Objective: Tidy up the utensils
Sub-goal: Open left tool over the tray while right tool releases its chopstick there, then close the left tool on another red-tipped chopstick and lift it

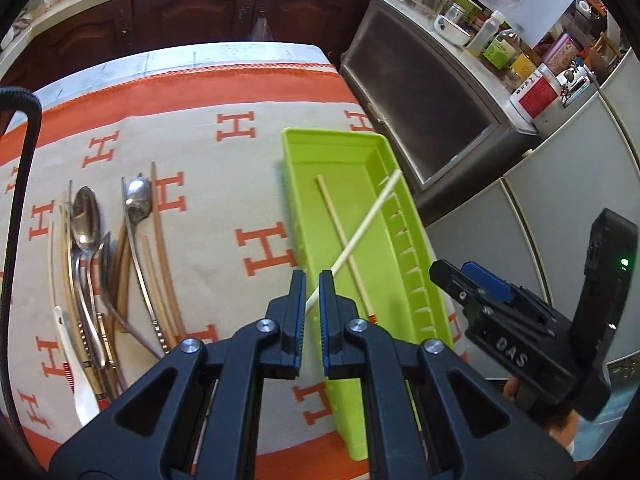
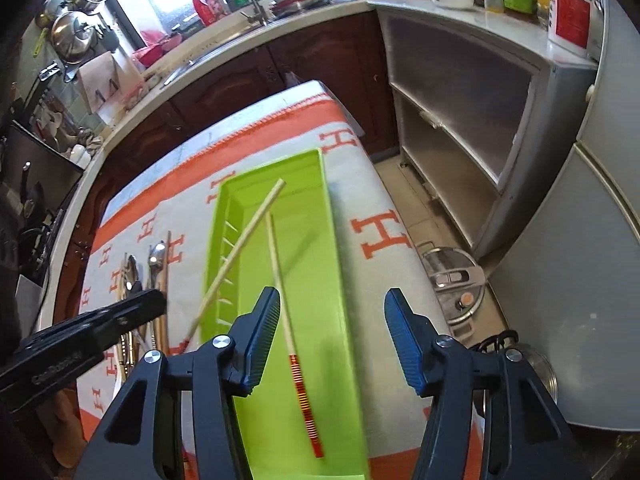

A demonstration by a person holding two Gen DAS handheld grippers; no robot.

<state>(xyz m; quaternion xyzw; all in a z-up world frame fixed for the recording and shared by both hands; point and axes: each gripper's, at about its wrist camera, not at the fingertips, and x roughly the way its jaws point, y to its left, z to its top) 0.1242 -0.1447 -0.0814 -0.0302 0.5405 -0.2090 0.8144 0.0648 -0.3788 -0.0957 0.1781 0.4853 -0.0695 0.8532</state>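
one chopstick (image 1: 362, 224) between left claw (image 1: 313, 294) pads

Left gripper (image 1: 313, 292) with fingers nearly closed, pinching a chopstick (image 1: 362, 220) that juts forward to its right, right gripper (image 2: 332, 312) spread wide, holding nothing

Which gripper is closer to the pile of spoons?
Left. The left gripper is between the spoons and the green tray, holding a chopstick. The right gripper is open over the tray, farther away.
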